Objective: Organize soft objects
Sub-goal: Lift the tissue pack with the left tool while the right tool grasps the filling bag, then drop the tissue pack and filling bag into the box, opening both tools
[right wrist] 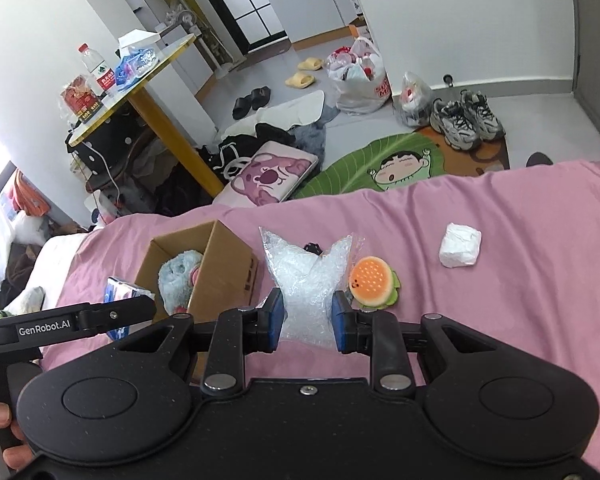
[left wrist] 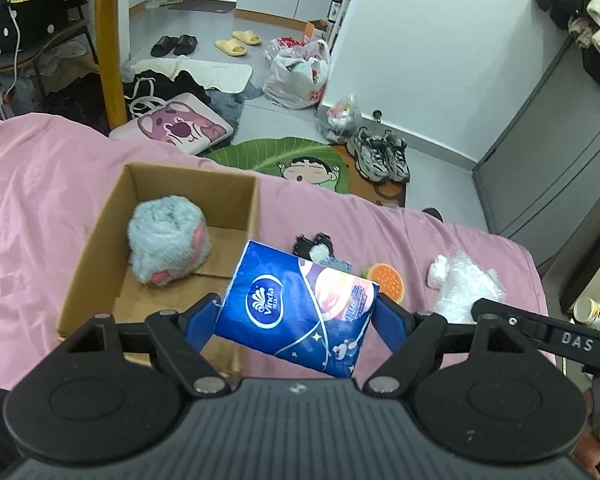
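Looking along the left gripper (left wrist: 298, 306), we see its blue pads (left wrist: 198, 322) pinching a blue tissue pack (left wrist: 296, 312) from both sides, the jaws set wide around it and the pack tilted, held clear above the pink bedsheet (left wrist: 44, 184). Just beyond it and to the left stands an open cardboard box (left wrist: 100, 236) on the sheet, with a fluffy grey-blue plush toy (left wrist: 168, 240) with pink patches lying inside. Past the pack we make out a small black-and-grey soft toy (left wrist: 316, 246), partly hidden, and an orange burger plush (left wrist: 386, 280) peeking out at its right edge. From the right wrist view, the right gripper (right wrist: 307, 320) has its pads drawn close together on a crumpled clear plastic bag (right wrist: 306, 276), squeezing its lower part while the rest fans out above the fingers. We see the burger plush just beside that bag on the right, resting on the sheet, and a white wrapped bundle (right wrist: 460, 250) lying well apart, further right. A hand (right wrist: 0, 436) shows at the lower left edge, gripping the handle. On the floor beyond the bed we see a green cartoon rug (right wrist: 364, 164) and a pair of sneakers (right wrist: 466, 120).
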